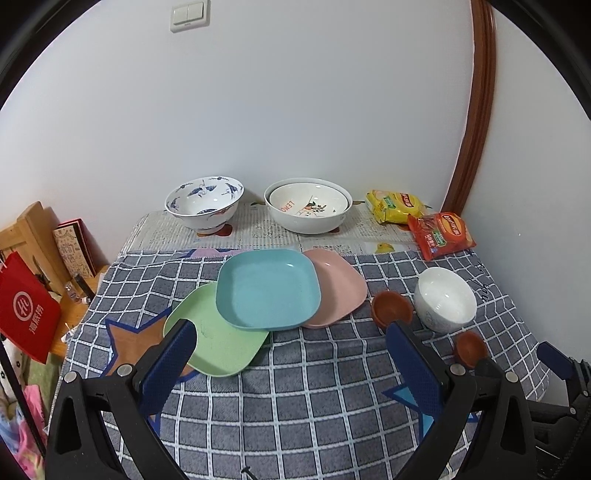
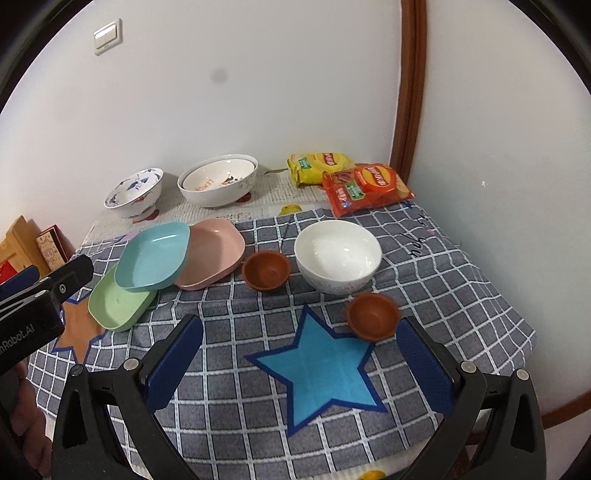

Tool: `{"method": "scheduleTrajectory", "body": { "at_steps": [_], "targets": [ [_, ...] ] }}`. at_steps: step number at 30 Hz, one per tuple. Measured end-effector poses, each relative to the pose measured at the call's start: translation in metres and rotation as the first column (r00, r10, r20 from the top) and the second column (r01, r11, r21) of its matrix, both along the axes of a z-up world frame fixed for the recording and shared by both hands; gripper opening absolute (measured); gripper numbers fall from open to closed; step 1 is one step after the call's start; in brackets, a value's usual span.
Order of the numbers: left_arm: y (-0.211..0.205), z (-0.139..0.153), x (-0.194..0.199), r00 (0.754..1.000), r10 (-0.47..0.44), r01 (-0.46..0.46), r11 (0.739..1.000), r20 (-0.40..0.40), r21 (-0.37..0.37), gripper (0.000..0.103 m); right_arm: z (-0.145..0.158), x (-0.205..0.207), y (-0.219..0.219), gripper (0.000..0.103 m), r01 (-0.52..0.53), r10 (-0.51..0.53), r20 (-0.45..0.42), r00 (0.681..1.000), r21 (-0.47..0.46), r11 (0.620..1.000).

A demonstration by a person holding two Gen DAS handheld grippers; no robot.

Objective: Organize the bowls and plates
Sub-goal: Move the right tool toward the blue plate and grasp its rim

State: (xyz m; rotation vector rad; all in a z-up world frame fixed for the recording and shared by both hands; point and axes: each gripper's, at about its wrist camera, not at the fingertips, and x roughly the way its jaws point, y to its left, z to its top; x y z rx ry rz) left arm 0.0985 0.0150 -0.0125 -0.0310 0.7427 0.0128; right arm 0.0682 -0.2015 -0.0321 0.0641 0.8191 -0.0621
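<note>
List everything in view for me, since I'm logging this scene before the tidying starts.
Square plates: 3, blue over green and pink, cloth centre.
White bowl: 1, right of the plates.
Small brown bowls: 2, beside the white bowl.
Nested white bowls: 2, back centre.
Blue-patterned bowl: 1, back left.
Snack bags: 2, yellow and red, back right.
Checked cloth: 1, grey, star patches.
Light switch: 1, wall.
Left gripper: open.
Right gripper: open.

Grey cloth (image 2: 424,291) checked white, with blue star (image 2: 325,373). Green (image 1: 214,332), blue (image 1: 267,288), pink (image 1: 340,284) plates. White bowl (image 2: 338,254); two brown cups (image 2: 266,271). Yellow (image 2: 319,166) and red (image 2: 365,186) packets.
</note>
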Motion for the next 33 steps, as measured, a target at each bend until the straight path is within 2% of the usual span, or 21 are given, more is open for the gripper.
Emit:
{"method": "scheduleTrajectory", "body": {
  "at_steps": [8, 15, 19, 25, 33],
  "targets": [
    [0.016, -0.005, 0.026, 1.000, 0.006, -0.006, 1.000, -0.016, 0.011, 0.103, -0.001, 0.027, 0.021, 0.103, -0.033, 0.033, 0.002, 0.999, -0.001, 0.999],
    [0.040, -0.015, 0.054, 0.998, 0.041, -0.041, 0.999, -0.041, -0.004, 0.103, 0.000, 0.040, 0.037, 0.103, -0.125, 0.122, 0.052, 0.991, 0.051, 0.991],
    [0.054, -0.023, 0.068, 0.996, 0.059, -0.060, 0.998, -0.063, -0.006, 0.103, -0.005, 0.057, 0.046, 0.103, -0.186, 0.184, 0.044, 0.982, 0.056, 0.981],
    [0.068, -0.030, 0.084, 0.995, 0.070, -0.069, 0.997, -0.075, 0.023, 0.103, -0.015, 0.079, 0.051, 0.103, -0.190, 0.187, 0.073, 0.980, 0.040, 0.981],
    [0.088, -0.046, 0.108, 0.991, 0.073, -0.076, 0.997, -0.108, -0.024, 0.102, -0.040, 0.112, 0.061, 0.103, -0.213, 0.214, -0.018, 0.977, 0.055, 0.975]
  ]
}}
